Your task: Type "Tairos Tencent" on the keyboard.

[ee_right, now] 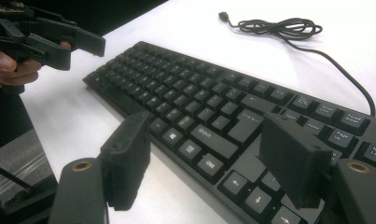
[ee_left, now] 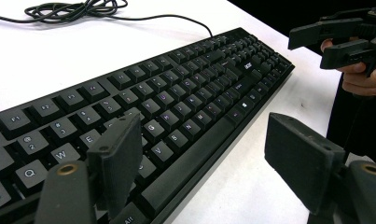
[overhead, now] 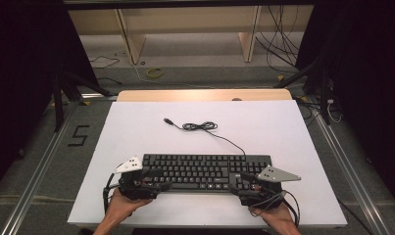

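Keyboard (overhead: 205, 171) lies flat, left claw (overhead: 153, 178) and right claw (overhead: 244, 183) wide open, empty, at its ends.

Right hand-held gripper (ee_right: 204, 172): its two black jaws stand wide apart, low over the near edge of the keyboard, with nothing squeezed between them.
Keyboard (ee_right: 209, 107): black, flat on the white bench (ee_right: 176, 28), running from the far left to the near right.
Cable (ee_right: 335, 70): thin and black, leaves the keyboard's far side and lies in a loose bundle, its plug (ee_right: 223, 16) on the bench.
Left hand-held gripper (ee_right: 94, 42): top left, held in a hand (ee_right: 10, 70), jaws pointing toward the keyboard's far end.
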`<state>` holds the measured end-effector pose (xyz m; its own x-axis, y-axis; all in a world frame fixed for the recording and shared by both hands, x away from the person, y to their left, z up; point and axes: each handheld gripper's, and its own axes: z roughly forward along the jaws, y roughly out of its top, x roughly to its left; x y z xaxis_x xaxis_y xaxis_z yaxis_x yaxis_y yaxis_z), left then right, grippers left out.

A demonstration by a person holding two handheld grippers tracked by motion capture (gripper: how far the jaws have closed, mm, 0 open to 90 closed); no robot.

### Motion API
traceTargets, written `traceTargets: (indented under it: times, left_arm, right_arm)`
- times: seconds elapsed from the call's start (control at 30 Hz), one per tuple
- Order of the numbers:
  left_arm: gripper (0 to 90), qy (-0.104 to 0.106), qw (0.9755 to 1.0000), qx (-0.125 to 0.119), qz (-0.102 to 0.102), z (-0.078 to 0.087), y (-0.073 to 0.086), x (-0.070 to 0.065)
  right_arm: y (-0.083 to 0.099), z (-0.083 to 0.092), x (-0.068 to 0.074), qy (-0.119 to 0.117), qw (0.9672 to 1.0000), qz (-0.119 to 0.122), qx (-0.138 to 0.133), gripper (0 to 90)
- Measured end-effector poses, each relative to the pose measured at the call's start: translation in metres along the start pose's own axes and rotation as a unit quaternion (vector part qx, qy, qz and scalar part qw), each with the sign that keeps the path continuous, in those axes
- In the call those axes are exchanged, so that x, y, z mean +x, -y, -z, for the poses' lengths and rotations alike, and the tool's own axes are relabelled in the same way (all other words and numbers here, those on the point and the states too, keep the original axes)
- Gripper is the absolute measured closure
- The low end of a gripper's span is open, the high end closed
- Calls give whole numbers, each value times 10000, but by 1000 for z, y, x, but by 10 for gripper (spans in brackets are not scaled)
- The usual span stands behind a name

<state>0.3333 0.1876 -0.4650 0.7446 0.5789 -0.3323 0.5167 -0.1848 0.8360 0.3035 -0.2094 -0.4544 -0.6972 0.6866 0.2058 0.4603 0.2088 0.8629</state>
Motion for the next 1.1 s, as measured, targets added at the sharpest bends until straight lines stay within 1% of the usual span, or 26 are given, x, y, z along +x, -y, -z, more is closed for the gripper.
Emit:
traceTargets:
  times: [0.27,0.33,0.4,0.5,0.57,0.83,0.87,0.97,1.0,1.03,1.1]
  left_arm:
    - [271,-40,10000,-8,33,0,0,1]
    - [271,-64,10000,-18,56,1,-1,2]
    - [271,-90,9999,-18,66,2,-1,3]
    - [271,-123,9999,-42,92,3,-1,5]
    - [273,-131,9999,-30,105,3,-2,5]
    - [275,-300,9995,44,124,5,-2,8]
    - [276,-326,9993,52,158,5,-2,9]
    - [281,-406,9990,92,173,6,-2,11]
    - [281,-426,9989,106,177,7,-2,11]
    - [288,-438,9988,103,186,7,-2,12]
    - [294,-497,9986,117,142,7,-2,13]
  right_arm:
    - [-6,-7,1,-11,10000,1,11,346]
    - [-9,-10,2,-40,10000,-4,37,348]
    - [-13,-14,5,-94,9999,41,63,351]
    - [-15,-18,6,-110,9999,56,89,353]
    - [-20,-23,7,-159,9998,45,98,369]
    - [-34,-38,11,-287,9994,103,184,387]
    - [-36,-41,12,-304,9993,119,192,392]
    - [-45,-51,15,-357,9989,159,244,414]
    - [-45,-51,15,-357,9989,159,244,414]
    - [-49,-57,16,-380,9988,159,263,428]
    - [-51,-60,17,-387,9987,159,290,435]
